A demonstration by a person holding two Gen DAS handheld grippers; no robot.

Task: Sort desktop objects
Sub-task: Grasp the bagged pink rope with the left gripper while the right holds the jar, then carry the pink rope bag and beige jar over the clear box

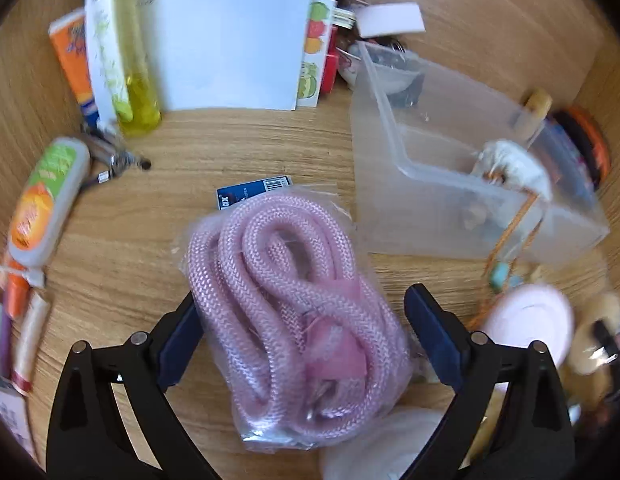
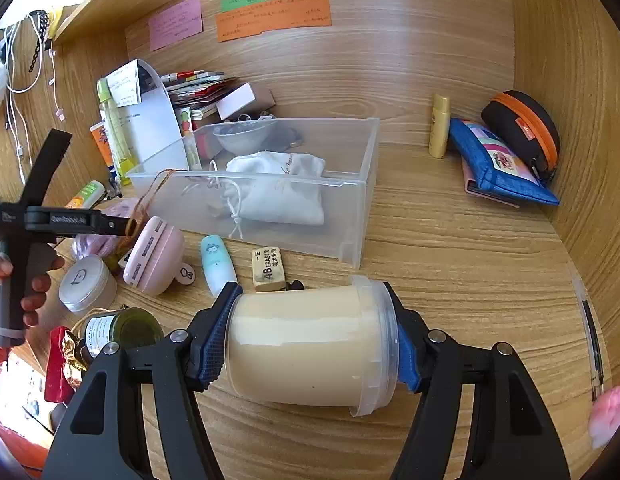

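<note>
Both grippers are busy: my right gripper (image 2: 312, 346) clamps the cream jar (image 2: 310, 348) sideways above the desk. My left gripper (image 1: 300, 340) straddles the bagged pink rope (image 1: 294, 300), jaws spread wide without pressing, ready to lift it toward the clear bin (image 1: 450, 184).

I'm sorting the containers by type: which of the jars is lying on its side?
The cream-filled clear jar, clamped end to end in the right gripper. The white-lidded jar and green jar stand upright.
</note>
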